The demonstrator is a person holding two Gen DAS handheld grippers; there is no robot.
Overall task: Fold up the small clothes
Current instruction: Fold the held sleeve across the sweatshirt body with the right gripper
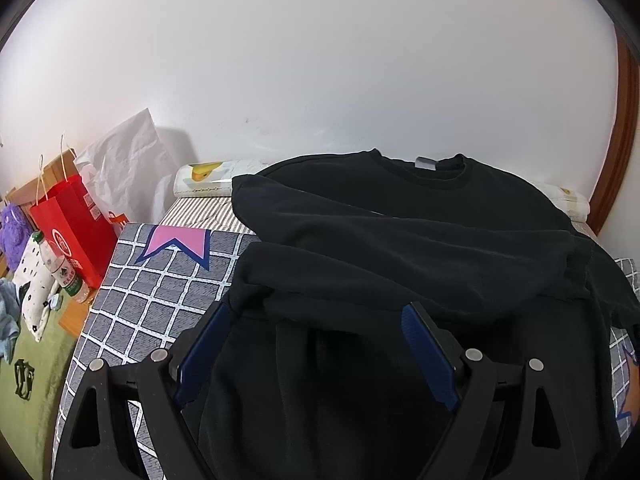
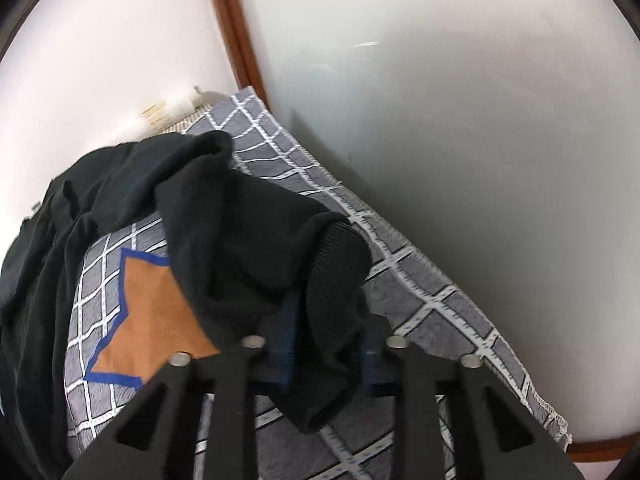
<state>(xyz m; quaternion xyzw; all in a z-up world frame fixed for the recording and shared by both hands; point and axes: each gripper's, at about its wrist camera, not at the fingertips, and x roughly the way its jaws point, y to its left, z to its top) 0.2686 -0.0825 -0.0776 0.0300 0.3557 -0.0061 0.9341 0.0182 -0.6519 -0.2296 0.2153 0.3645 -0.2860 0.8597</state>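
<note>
A black long-sleeved top [image 1: 400, 240] lies on a grey checked cloth [image 1: 160, 292], collar toward the far wall, with one sleeve folded across its chest. My left gripper [image 1: 316, 312] is open just above the top's lower part, blue fingers [image 1: 428, 352] spread wide, holding nothing. In the right wrist view my right gripper [image 2: 328, 320] is shut on the top's other sleeve [image 2: 256, 248] near its ribbed cuff [image 2: 340, 264] and holds it lifted above the cloth [image 2: 432, 296]. The rest of the top [image 2: 60, 240] lies bunched at the left.
A red paper bag [image 1: 76, 232], a white bag [image 1: 128, 160], a bottle [image 1: 60, 268] and soft items stand left of the cloth. A rolled pillow [image 1: 204, 178] lies along the white wall. An orange patch [image 2: 148, 320] marks the cloth. A wooden frame [image 2: 232, 28] stands behind.
</note>
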